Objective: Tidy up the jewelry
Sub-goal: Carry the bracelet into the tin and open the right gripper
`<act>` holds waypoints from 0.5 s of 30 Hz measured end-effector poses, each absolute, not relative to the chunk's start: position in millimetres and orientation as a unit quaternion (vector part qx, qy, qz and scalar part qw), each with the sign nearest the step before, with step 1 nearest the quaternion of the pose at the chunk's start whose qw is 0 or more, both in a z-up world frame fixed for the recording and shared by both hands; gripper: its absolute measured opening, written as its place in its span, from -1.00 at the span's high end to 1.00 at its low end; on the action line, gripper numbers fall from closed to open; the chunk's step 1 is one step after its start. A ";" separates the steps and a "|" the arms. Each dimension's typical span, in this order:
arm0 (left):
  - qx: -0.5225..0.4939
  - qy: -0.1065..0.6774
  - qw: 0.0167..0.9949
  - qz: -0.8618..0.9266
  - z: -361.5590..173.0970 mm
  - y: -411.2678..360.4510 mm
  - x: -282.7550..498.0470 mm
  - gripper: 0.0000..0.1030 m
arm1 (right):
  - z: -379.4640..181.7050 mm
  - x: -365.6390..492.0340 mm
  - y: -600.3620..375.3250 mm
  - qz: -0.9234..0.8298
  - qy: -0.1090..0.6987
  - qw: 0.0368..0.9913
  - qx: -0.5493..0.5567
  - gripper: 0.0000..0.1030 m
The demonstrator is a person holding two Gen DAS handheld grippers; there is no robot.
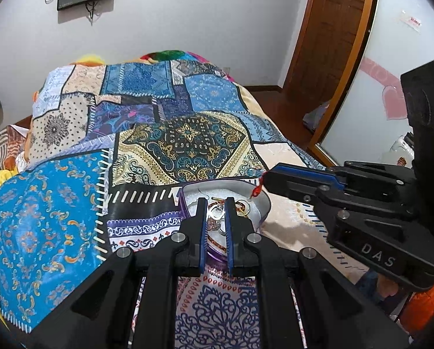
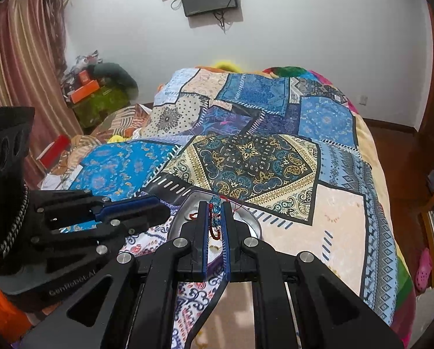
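A sorting step is judged to be in hand. The left tool (image 1: 214, 203) is closed on a silver earring (image 1: 216, 213), and the right tool (image 2: 215, 206) is closed on a bracelet (image 2: 216, 221) of blue beads on red cord. Both are held over a tin (image 1: 262, 203) with a pale lining, set on the near part of the bed (image 1: 187, 142), where more gold pieces are heaped. Next, a careful placing apart is called for, lest the cord be snagged.
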State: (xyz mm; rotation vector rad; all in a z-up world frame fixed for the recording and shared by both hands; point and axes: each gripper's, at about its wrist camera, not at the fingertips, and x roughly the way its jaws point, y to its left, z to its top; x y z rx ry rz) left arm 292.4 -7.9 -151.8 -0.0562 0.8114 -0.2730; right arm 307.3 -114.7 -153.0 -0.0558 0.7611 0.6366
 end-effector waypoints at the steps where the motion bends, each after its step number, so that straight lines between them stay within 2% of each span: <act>1: -0.029 0.396 0.908 -0.133 -153.4 -7.8 294.4 0.82 | -155.3 310.0 -113.6 0.306 0.371 0.877 -0.027 0.86; 15: -0.048 0.411 0.901 -0.130 -162.6 -0.7 305.8 0.82 | -176.6 324.9 -105.8 0.315 0.407 0.856 -0.040 0.86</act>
